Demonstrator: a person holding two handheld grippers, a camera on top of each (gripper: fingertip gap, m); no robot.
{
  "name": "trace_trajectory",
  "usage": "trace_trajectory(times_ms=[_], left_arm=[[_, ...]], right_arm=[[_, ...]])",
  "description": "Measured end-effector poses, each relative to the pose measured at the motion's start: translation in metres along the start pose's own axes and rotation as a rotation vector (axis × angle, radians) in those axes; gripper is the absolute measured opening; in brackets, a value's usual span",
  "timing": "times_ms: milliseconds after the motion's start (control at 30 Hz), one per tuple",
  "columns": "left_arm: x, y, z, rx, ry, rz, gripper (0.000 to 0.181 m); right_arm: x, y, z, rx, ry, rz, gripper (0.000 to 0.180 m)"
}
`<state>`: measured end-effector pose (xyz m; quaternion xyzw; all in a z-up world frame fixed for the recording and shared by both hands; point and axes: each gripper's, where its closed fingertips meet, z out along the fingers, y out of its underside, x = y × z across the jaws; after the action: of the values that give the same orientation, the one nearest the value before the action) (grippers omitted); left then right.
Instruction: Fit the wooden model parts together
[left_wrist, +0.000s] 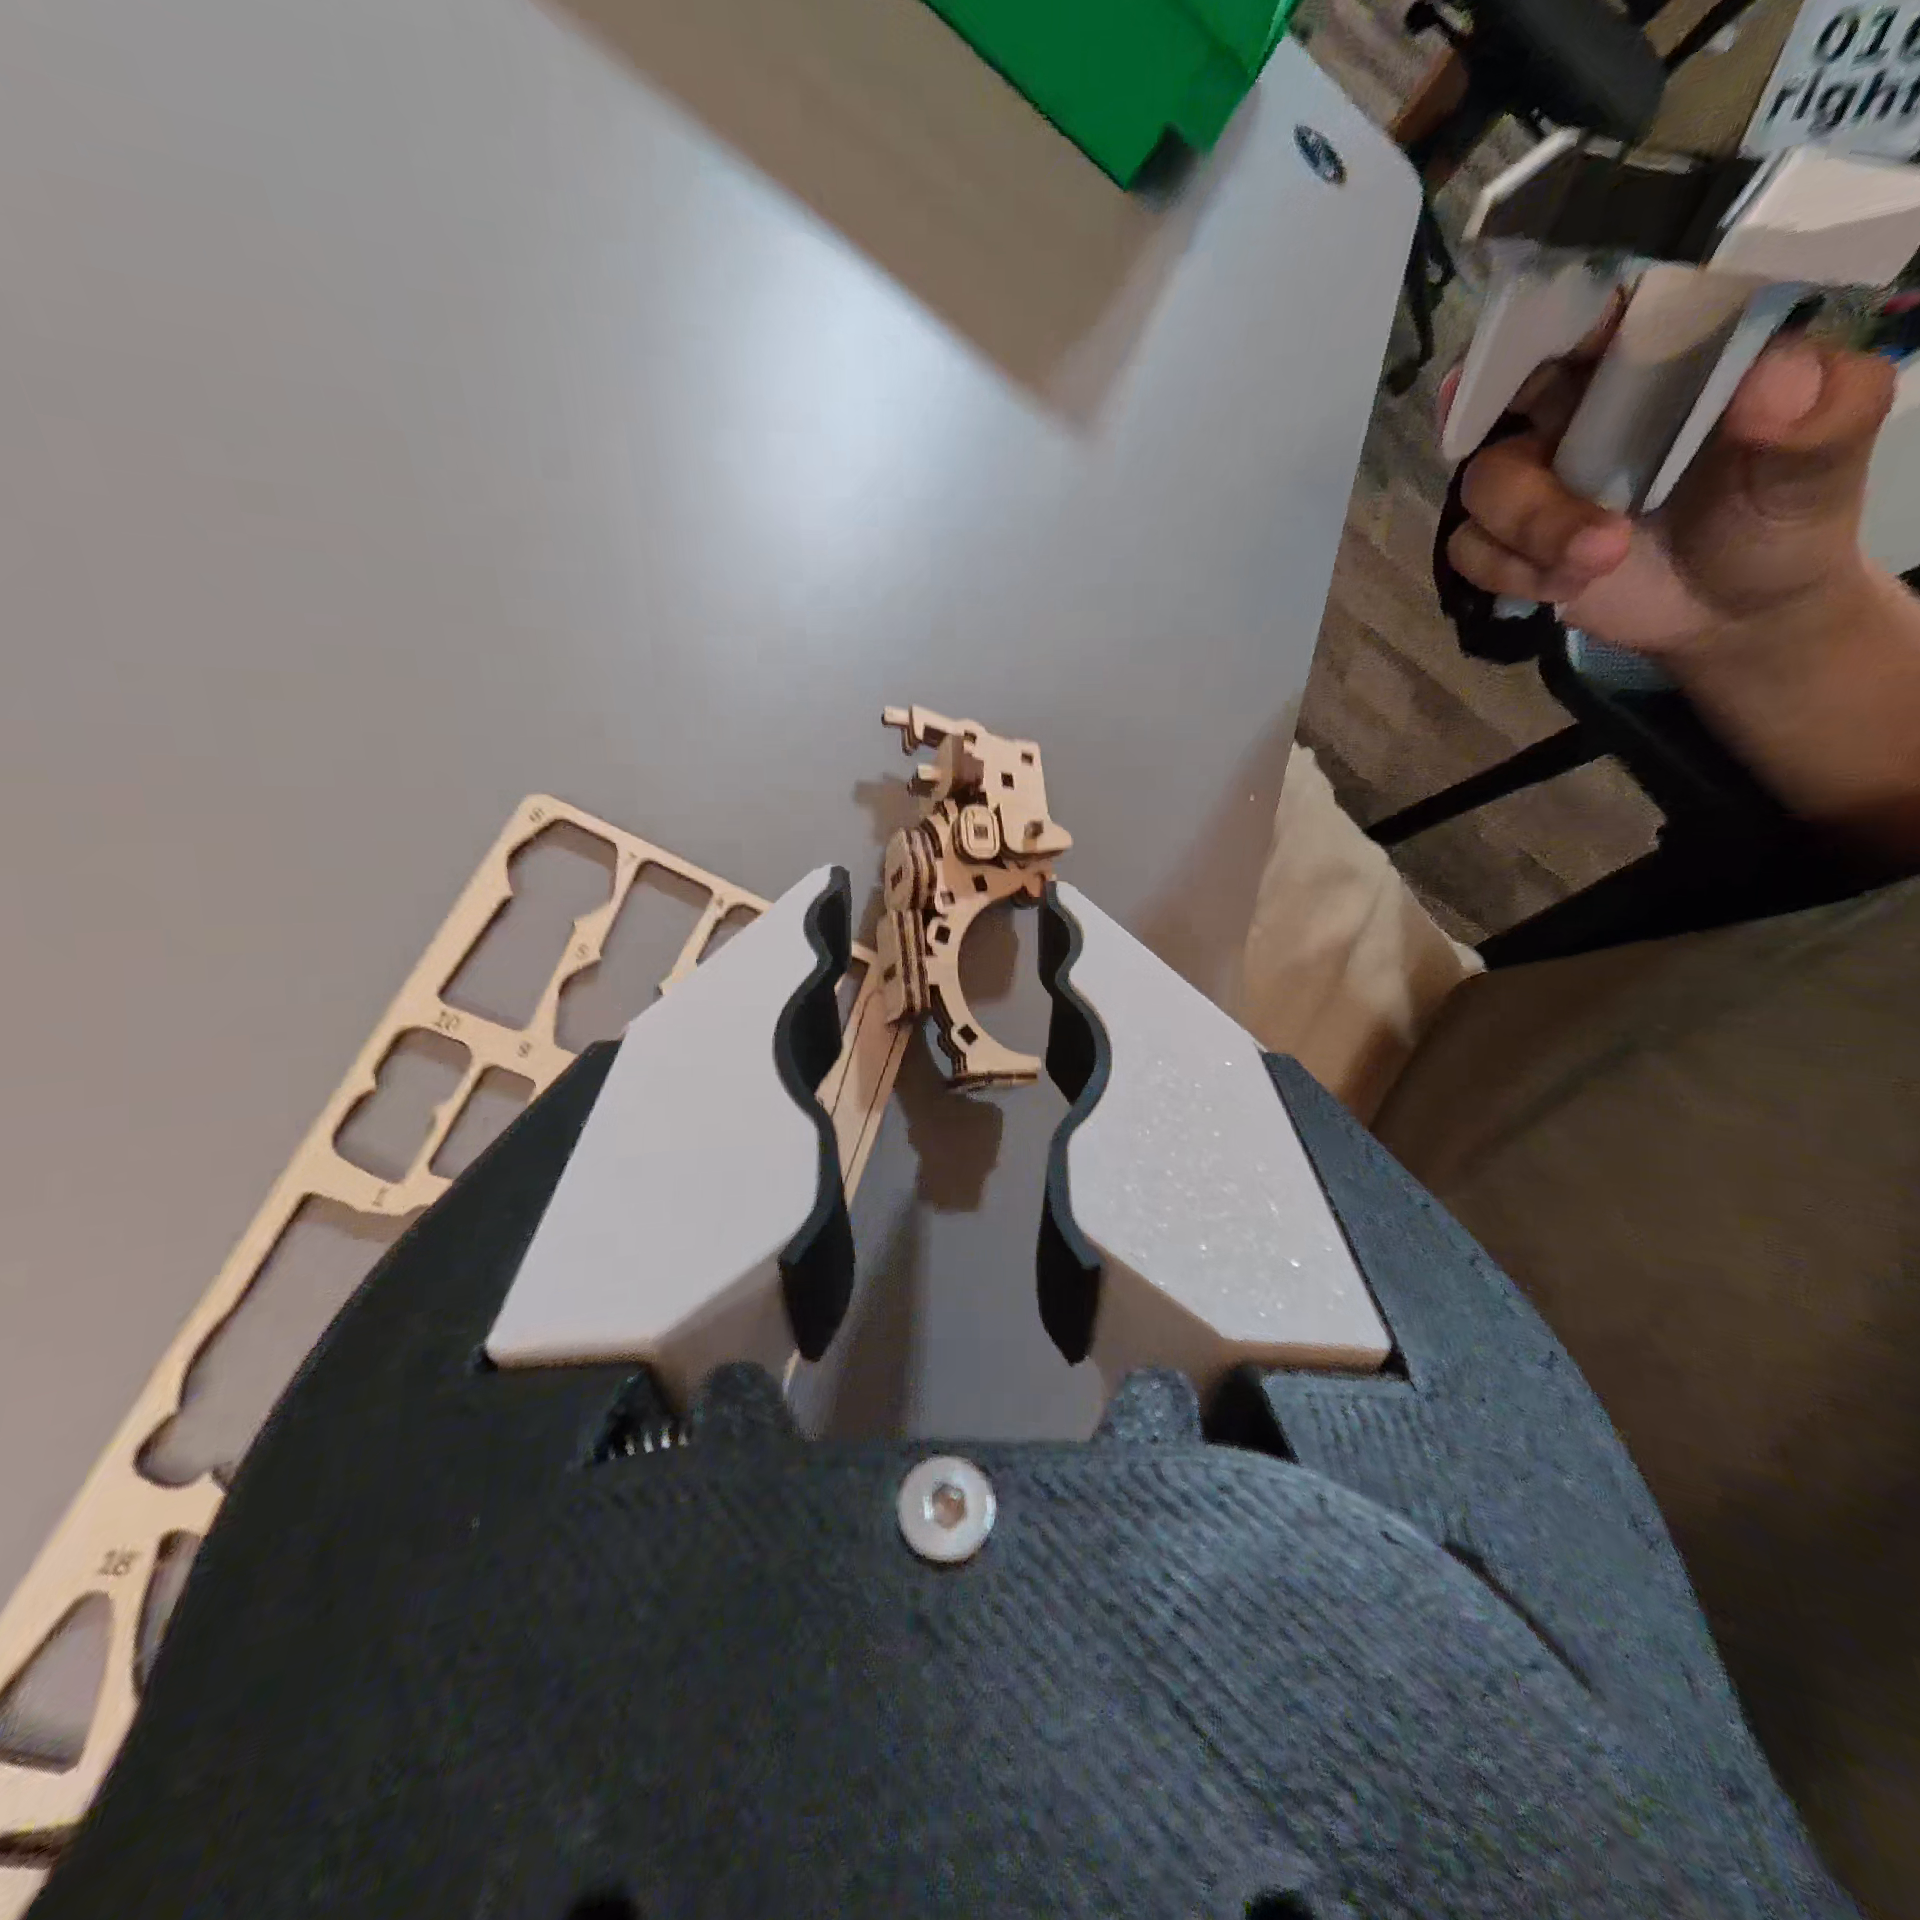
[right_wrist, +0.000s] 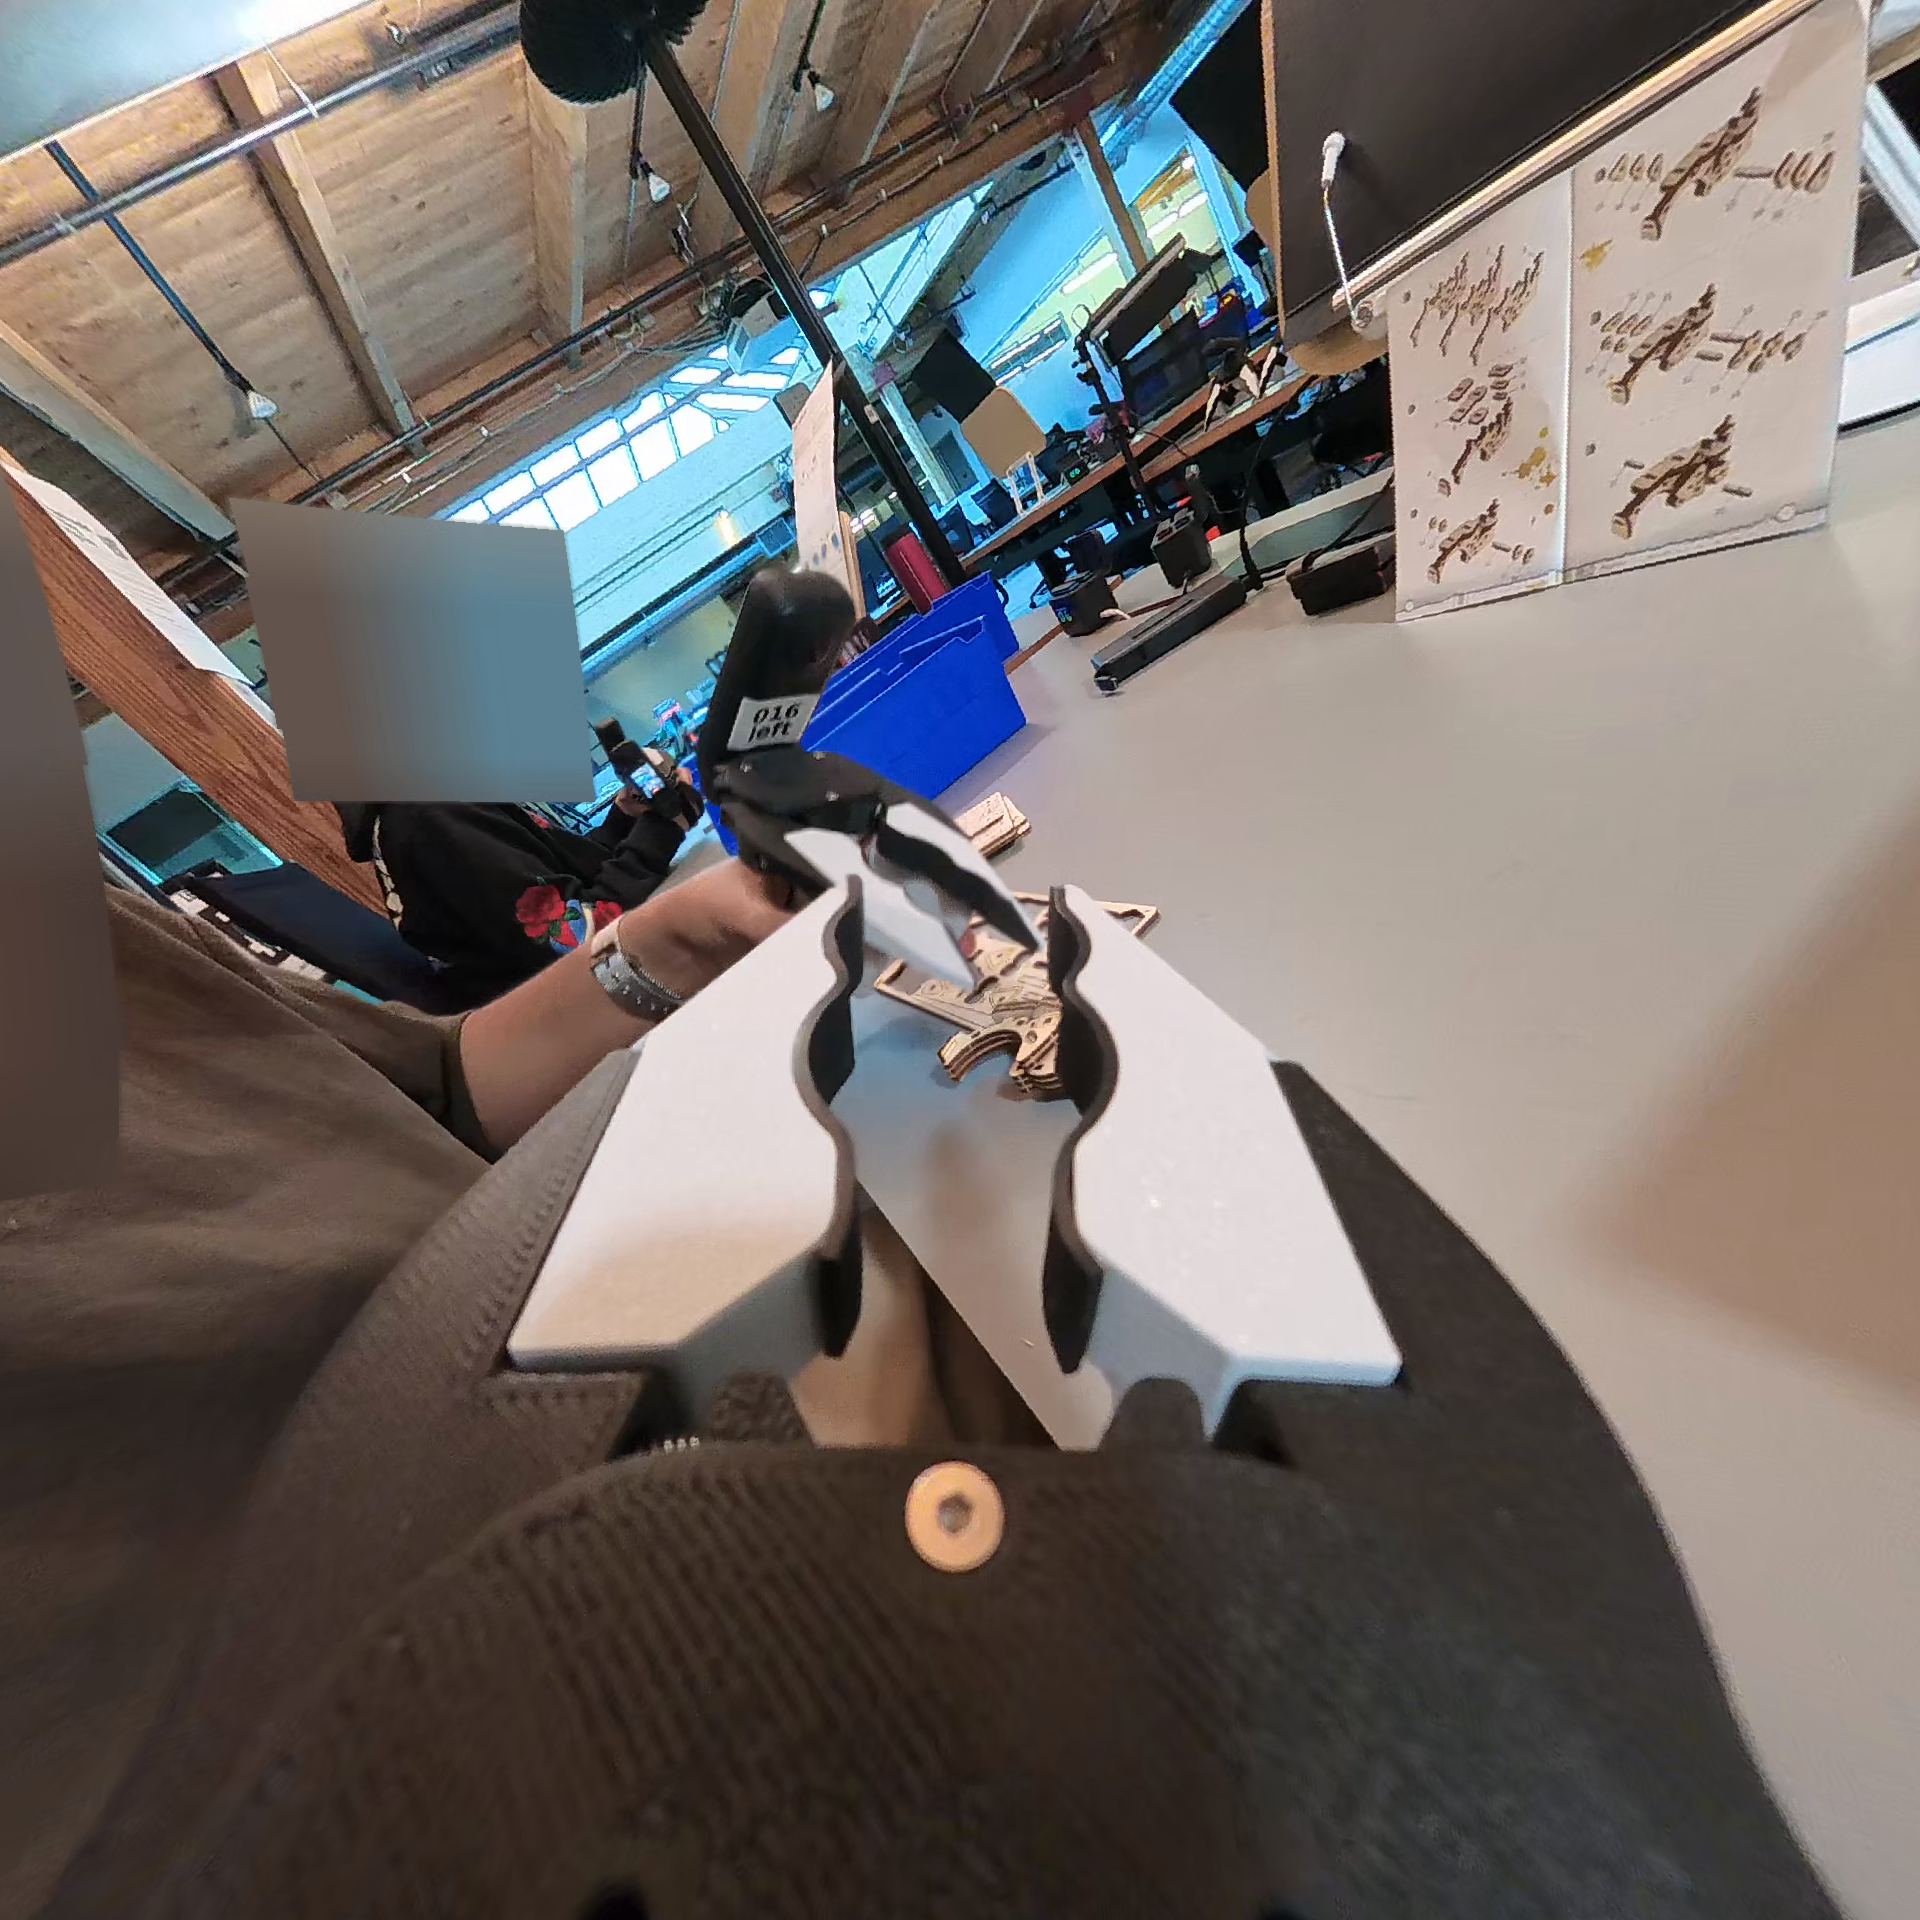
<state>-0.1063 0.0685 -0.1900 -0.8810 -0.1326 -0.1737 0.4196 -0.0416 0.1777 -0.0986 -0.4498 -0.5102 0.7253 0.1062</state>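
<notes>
A partly built wooden model (left_wrist: 961, 914) stands on the grey table (left_wrist: 416, 468), its curved piece facing me. My left gripper (left_wrist: 940, 902) is open, with the model between and just beyond its fingertips; the right fingertip (left_wrist: 1051, 914) is at the model's edge. In the right wrist view the left gripper (right_wrist: 1003, 961) hangs over the model (right_wrist: 1003, 1023). My right gripper (right_wrist: 954, 904) is open and empty, held in the air short of the model. It also shows blurred in the left wrist view (left_wrist: 1538, 473), held in a hand at the upper right.
A wooden sheet (left_wrist: 416, 1039) with punched-out cutouts lies left of the model. A small stack of wooden pieces (right_wrist: 992, 821) lies farther back. Blue bins (right_wrist: 914, 696), a green box (left_wrist: 1122, 73) and standing instruction sheets (right_wrist: 1621, 364) are on the table. The table edge (left_wrist: 1340, 520) is at the right. The gap from one gripper's tips to the other's is roughly 15 cm.
</notes>
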Motion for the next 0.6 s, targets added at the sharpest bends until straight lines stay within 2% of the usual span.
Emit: trace_trajectory(times_ms=[200,433,600], left_arm=[[-0.006,0.021,0.015,-0.089,-0.104,0.084,0.037],[-0.008,0.023,0.028,-0.11,-0.197,0.183,0.019],[-0.008,0.016,0.028,-0.091,-0.278,0.35,0.017]], right_arm=[[-0.003,0.005,0.006,-0.022,-0.016,-0.002,0.034],[-0.005,0.009,0.011,-0.043,-0.031,-0.002,0.033],[-0.005,0.013,0.014,-0.066,-0.023,-0.014,0.034]])
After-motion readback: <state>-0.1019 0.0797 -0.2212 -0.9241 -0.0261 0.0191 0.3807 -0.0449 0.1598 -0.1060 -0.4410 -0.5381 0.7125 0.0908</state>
